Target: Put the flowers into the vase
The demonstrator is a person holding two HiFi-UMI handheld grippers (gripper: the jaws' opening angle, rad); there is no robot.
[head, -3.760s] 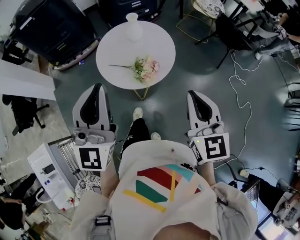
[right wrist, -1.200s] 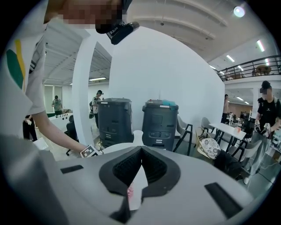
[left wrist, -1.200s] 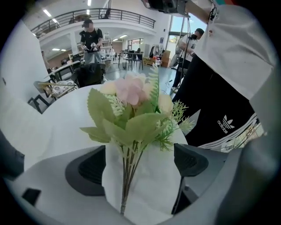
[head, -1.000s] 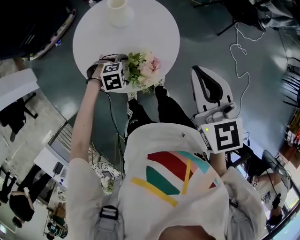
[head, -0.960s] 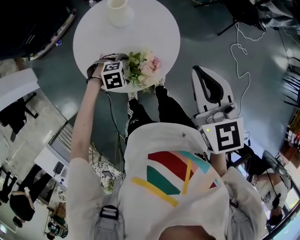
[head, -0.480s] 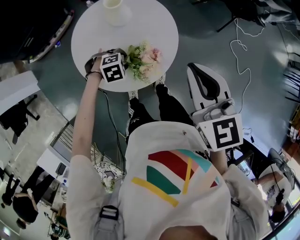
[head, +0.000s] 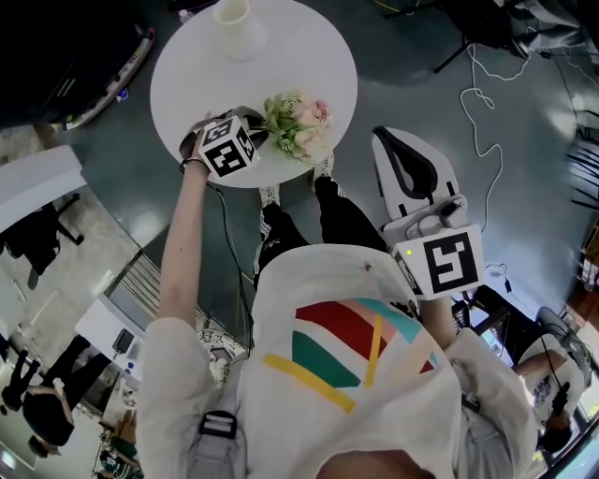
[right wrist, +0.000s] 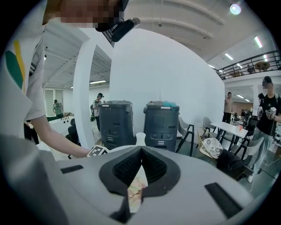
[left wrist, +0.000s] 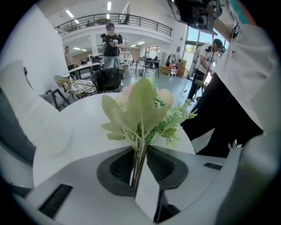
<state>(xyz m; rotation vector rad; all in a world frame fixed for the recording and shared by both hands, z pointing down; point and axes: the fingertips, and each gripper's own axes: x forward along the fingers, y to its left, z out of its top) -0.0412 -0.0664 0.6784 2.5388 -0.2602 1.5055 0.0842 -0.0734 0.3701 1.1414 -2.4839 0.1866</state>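
**Item: flowers** [head: 301, 119]. A small bunch of pale pink blooms with green leaves, over the near part of the round white table [head: 299, 47]. The stems run back between the jaws of the left gripper [left wrist: 139, 151]. In the left gripper view the leaves stand up straight from the pads.

**Item: left gripper** [head: 255, 138]. The jaws have just been closing. They are now clenched on the flower stems (thin green stalks, pinched in the middle of the pads). The person's arm is stretched out over the table edge.

**Item: vase** [head: 234, 17]. Cream, upright, at the far edge of the table, well apart from the flowers.

**Item: right gripper** [head: 391, 138]. Held near the person's body, off the table. Its jaws meet at the tips with nothing held [right wrist: 140, 149].
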